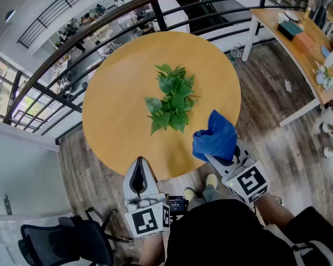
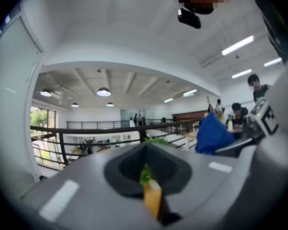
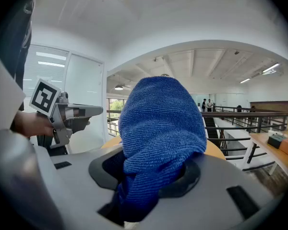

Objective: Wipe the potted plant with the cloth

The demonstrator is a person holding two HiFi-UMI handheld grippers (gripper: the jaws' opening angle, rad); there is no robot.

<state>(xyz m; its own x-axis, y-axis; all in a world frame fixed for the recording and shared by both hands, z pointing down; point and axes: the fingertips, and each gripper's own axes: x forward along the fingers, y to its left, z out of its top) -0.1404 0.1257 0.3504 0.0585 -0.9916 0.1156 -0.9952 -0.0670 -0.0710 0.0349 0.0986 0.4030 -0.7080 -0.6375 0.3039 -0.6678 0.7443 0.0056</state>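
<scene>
Approach step; wiping not yet begun. Your right tool [image 1: 225, 160] is clamped on cloth [image 1: 215, 134]. Your left tool [image 1: 139, 177] is closed, holding nothing. Plant [image 1: 172, 98] at tabletop [image 1: 116, 93] centre, 11 o'clock from cloth, apart. Next: bring cloth onto leaves, press lightly.

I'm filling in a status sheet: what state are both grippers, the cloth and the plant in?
left gripper: fingers shut, nothing held, at the near edge of the table.
right gripper: fingers shut on the cloth.
cloth: bunched, held up off the table, apart from the plant.
potted plant: upright near the table's middle, untouched; pot hidden under the leaves.
</scene>
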